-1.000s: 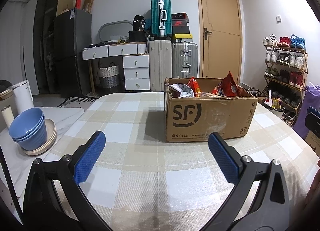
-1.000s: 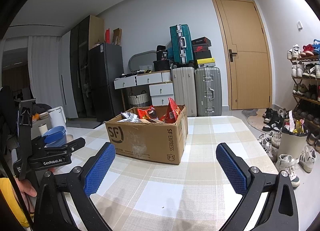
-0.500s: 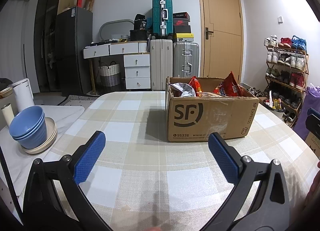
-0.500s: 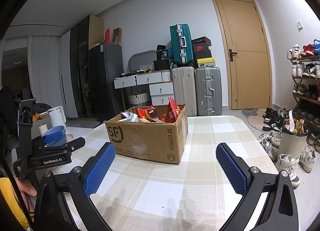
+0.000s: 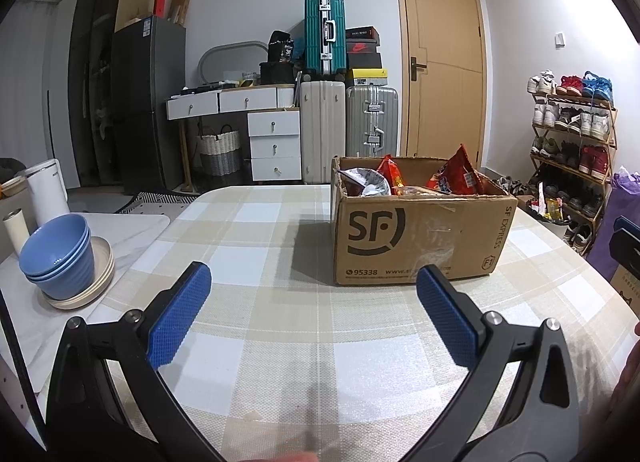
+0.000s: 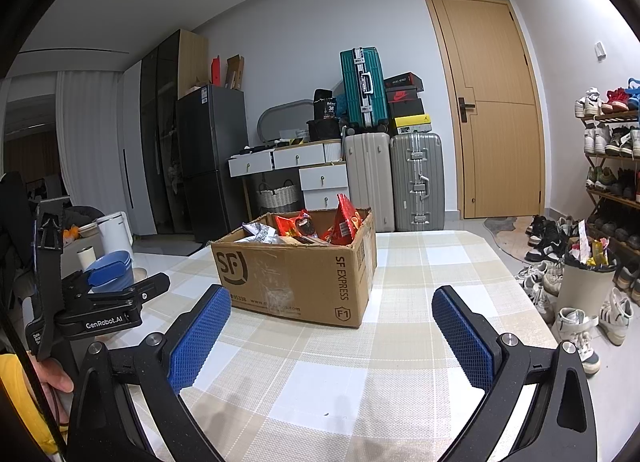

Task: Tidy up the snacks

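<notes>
Both hand-held grippers hover low over the table, pointing at the box, and neither holds anything. The left hand-held gripper (image 5: 310,312) has its blue pads (image 5: 178,316) spread wide apart, with bare cloth between them. The right hand-held gripper (image 6: 332,336) is just as widely spread, and in its view the left one shows at the left edge, gripped by a hand (image 6: 56,376) beside a yellow sleeve (image 6: 16,398). The cardboard box (image 5: 416,228) marked SF stands open on the table (image 5: 288,350), ahead of both grippers and apart from them. Snack bags poke up out of it: a red bag (image 5: 454,174) standing tall, a smaller red one (image 5: 394,178) and a silvery bag (image 5: 366,182) towards the left end. The table wears a beige and white checked cloth. To the left, on a white marble-look top, sit stacked blue bowls (image 5: 58,256) on a cream plate, with a white kettle (image 5: 46,192) behind. Suitcases (image 5: 348,122), white drawers (image 5: 274,138), a dark fridge (image 5: 146,102), a wooden door (image 5: 442,62) and a full shoe rack (image 5: 570,134) line the walls.
</notes>
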A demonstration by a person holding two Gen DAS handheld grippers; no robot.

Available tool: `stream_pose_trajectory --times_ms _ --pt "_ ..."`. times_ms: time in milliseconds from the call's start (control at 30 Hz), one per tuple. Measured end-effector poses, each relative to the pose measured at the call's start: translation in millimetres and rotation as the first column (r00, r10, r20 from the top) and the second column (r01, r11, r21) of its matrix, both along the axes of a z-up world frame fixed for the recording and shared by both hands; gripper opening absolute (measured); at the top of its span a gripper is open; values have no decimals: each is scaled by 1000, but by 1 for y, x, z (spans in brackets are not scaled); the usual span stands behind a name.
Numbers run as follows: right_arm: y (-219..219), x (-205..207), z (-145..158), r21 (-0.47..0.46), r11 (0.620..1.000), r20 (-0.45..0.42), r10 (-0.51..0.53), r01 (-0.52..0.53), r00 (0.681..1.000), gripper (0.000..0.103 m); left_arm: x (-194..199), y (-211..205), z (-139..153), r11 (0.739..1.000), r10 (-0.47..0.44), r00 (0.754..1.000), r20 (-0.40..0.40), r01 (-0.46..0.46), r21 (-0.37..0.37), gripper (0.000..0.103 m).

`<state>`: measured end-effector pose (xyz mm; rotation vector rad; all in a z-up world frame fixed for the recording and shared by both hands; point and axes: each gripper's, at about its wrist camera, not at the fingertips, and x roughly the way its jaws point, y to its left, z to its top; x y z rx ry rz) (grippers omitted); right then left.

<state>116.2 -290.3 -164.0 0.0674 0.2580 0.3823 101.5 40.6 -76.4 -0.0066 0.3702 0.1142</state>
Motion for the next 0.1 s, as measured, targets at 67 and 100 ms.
stream_pose_trajectory --times_ms 67,100 --pt "0 0 0 0 1000 -1 0 0 1000 102 -2 -2 0 1000 6 1000 9 -6 11 103" --pt "0 0 0 0 1000 -1 0 0 1000 102 -2 -3 0 1000 4 1000 13 -4 15 103"
